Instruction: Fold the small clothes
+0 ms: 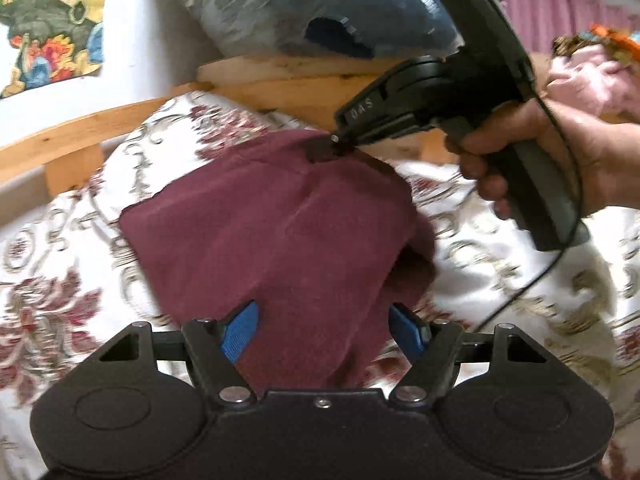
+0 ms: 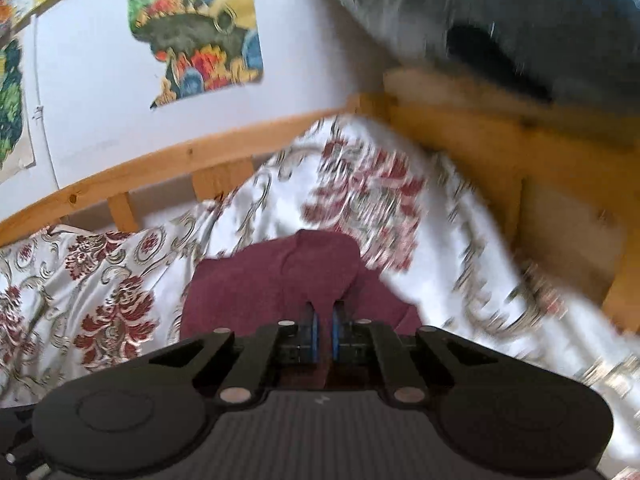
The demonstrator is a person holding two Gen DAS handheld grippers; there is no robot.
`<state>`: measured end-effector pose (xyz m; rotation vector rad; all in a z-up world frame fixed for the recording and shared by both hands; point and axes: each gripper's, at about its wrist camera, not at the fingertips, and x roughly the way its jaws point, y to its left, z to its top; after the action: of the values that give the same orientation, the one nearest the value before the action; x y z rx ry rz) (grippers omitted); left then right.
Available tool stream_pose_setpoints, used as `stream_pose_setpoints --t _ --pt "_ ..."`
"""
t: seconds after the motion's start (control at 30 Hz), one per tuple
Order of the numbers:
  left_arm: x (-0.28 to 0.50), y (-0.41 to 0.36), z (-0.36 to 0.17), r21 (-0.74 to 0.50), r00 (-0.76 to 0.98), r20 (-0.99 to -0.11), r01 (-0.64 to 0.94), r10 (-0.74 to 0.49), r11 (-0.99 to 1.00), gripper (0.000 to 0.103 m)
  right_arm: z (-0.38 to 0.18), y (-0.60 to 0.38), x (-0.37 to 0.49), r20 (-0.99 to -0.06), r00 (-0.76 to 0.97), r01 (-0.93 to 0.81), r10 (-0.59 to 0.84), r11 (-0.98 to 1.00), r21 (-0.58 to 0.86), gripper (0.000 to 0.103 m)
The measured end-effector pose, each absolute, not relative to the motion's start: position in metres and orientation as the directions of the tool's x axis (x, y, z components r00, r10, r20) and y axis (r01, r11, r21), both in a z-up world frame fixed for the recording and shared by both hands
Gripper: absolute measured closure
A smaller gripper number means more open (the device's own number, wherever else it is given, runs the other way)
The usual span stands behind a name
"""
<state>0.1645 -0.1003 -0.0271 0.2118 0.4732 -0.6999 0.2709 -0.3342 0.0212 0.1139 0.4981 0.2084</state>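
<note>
A small maroon garment [image 1: 260, 232] lies spread on a floral bedspread [image 1: 60, 280]. In the left wrist view my left gripper [image 1: 324, 324] hangs over its near end, jaws wide. The cloth runs between the blue pads [image 1: 240, 332], which do not press on it. My right gripper [image 1: 325, 150], held by a person's hand [image 1: 540, 152], is shut on the garment's far corner and lifts it into a peak. The right wrist view shows that gripper [image 2: 324, 322] with its pads almost together on a fold of the maroon garment [image 2: 248, 280].
A wooden bed frame [image 1: 80, 128] rims the bed by a white wall with posters [image 2: 196, 28]. A plastic-wrapped bundle [image 1: 320, 12] lies on the headboard. Pink clothes [image 1: 592, 76] are heaped at the far right. A black cable [image 1: 532, 276] trails over the bedspread.
</note>
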Motion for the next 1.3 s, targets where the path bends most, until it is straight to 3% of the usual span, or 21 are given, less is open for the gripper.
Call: stream_pose_setpoints --t 0.27,0.37,0.63,0.8,0.97,1.13,1.3 --pt "0.156 -0.107 -0.032 0.024 0.635 -0.482 0.699 -0.604 0.715 0.024 -0.009 -0.350 0.273 -0.514 0.844 -0.137 0.156 0.988 0.074 0.095" --pt "0.161 -0.096 -0.027 -0.064 0.619 -0.471 0.686 -0.628 0.724 0.016 -0.017 -0.356 0.271 -0.510 0.849 -0.112 0.141 0.990 0.087 0.095" --pt "0.190 -0.057 -0.019 -0.356 0.674 -0.416 0.497 -0.611 0.791 0.007 -0.023 -0.359 0.270 -0.521 0.845 -0.101 0.120 0.993 0.065 0.094" --pt "0.206 -0.051 -0.028 -0.352 0.701 -0.512 0.357 -0.497 0.865 0.007 -0.024 -0.357 0.268 -0.520 0.847 -0.098 0.110 0.994 0.050 0.093" --pt "0.220 -0.045 -0.043 -0.418 0.645 -0.572 0.302 -0.507 0.857 0.007 -0.024 -0.356 0.265 -0.517 0.851 -0.092 0.094 0.995 0.030 0.093" --pt "0.221 -0.046 -0.048 -0.408 0.638 -0.585 0.303 -0.501 0.861 0.004 -0.026 -0.355 0.258 -0.514 0.853 -0.085 0.091 0.996 0.036 0.093" --pt "0.221 -0.046 -0.051 -0.405 0.634 -0.593 0.298 -0.497 0.864 0.004 -0.015 -0.351 0.239 -0.495 0.863 -0.100 0.105 0.994 0.037 0.066"
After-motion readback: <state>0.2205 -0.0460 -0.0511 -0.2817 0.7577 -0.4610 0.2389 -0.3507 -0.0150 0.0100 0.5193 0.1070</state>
